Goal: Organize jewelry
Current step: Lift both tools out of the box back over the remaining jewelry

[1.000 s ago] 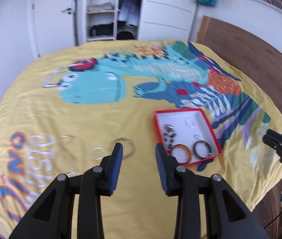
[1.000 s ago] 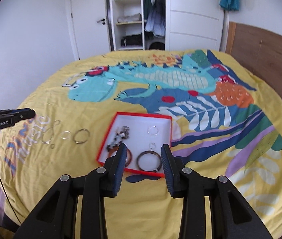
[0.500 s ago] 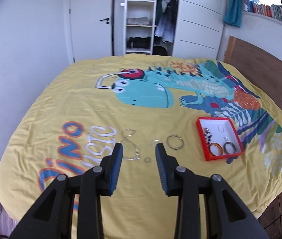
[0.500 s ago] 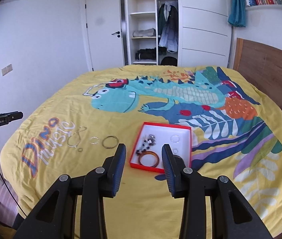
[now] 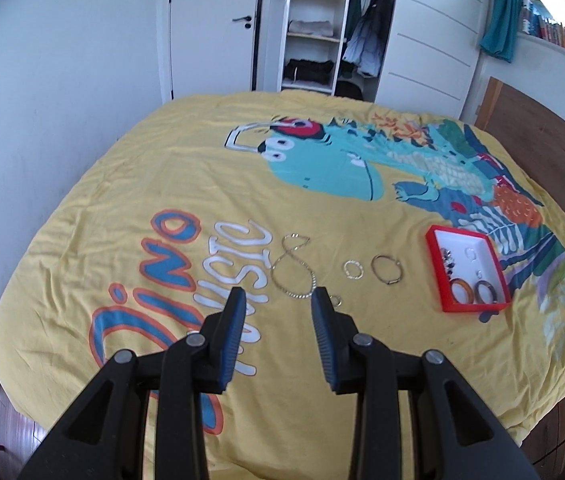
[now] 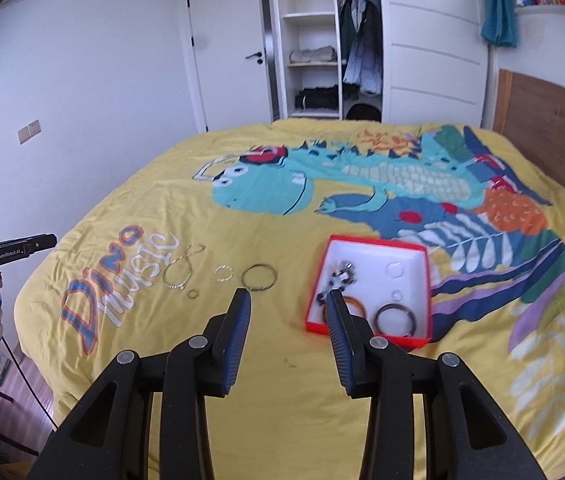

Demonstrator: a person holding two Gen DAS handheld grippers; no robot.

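Note:
A red-rimmed white box (image 5: 434,268) (image 6: 427,292) lies on the yellow bedspread and holds two bangles (image 5: 486,292), a beaded piece (image 6: 340,278) and small rings. Left of it on the spread lie a metal bangle (image 5: 387,269) (image 6: 259,277), a thin ring (image 5: 353,270) (image 6: 223,273), a chain necklace (image 5: 294,266) (image 6: 183,268) and a tiny ring (image 5: 336,301) (image 6: 192,294). My left gripper (image 5: 278,312) is open and empty, held above the spread near the necklace. My right gripper (image 6: 288,312) is open and empty, between the bangle and the box.
The bed (image 5: 162,184) fills both views, with a wooden headboard (image 6: 542,120) at the right. Behind it stand a white door (image 5: 218,28) and an open wardrobe (image 6: 322,40). The floor shows at the lower left.
Both grippers have pulled back and up from the bed, so the jewelry looks smaller. The left view has swung left towards the necklace. Both stay open.

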